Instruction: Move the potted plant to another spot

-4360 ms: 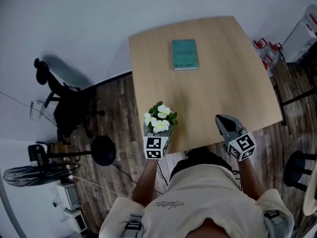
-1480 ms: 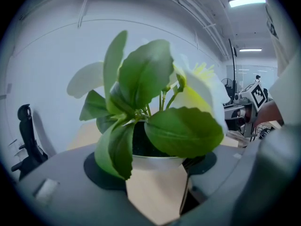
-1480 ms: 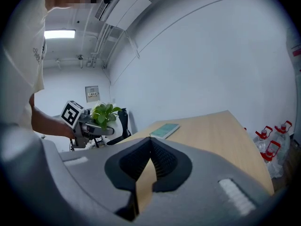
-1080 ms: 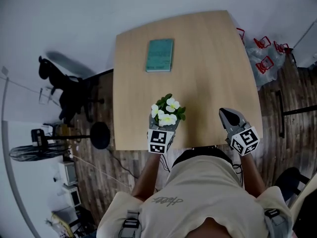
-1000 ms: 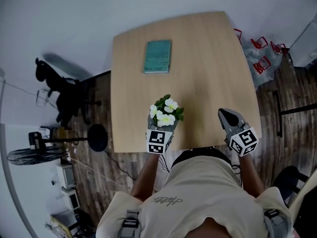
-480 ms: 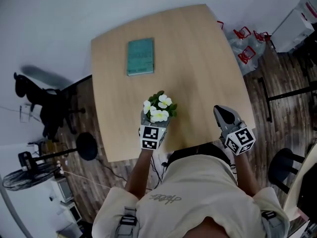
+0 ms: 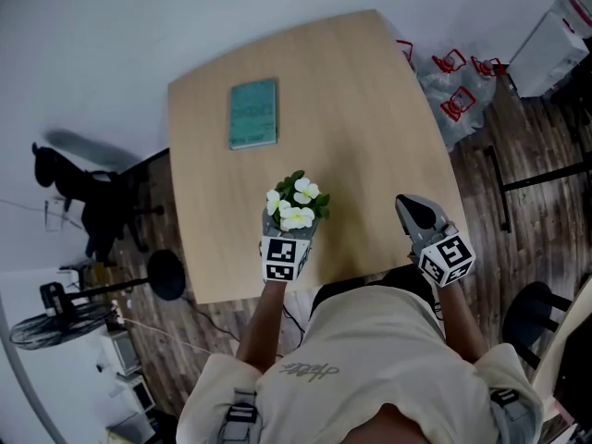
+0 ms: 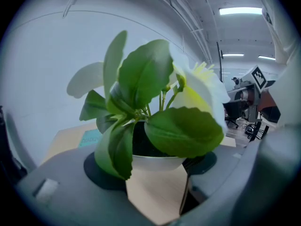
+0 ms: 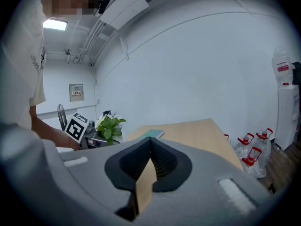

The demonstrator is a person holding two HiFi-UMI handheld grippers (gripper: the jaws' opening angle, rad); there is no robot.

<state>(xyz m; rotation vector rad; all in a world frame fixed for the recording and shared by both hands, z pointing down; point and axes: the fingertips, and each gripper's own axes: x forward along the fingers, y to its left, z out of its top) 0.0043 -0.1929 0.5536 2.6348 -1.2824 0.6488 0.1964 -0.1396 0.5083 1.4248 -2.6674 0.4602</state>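
Observation:
The potted plant [image 7: 296, 206], white flowers and green leaves in a small white pot [image 8: 155, 161], sits between the jaws of my left gripper [image 7: 294, 224] over the front part of the wooden table [image 7: 370, 109]. In the left gripper view the left gripper [image 8: 153, 167] has a dark pad against each side of the pot, so it is shut on it. Whether the pot rests on the table I cannot tell. My right gripper [image 7: 413, 209] hovers at the table's front right edge, shut and empty [image 9: 150, 142]. The right gripper view shows the plant [image 9: 110, 125] off to its left.
A teal book [image 7: 252, 112] lies at the far left of the table. Water bottles with red handles [image 7: 453, 91] stand on the floor to the right, beside a white dispenser [image 7: 555, 44]. A black office chair [image 7: 83, 202] and a fan [image 7: 46, 326] stand left; a stool [image 7: 532, 317] is at the right.
The left gripper has carried the plant from the table's front left corner further right along the front edge. The right gripper has shifted a little and stays shut.

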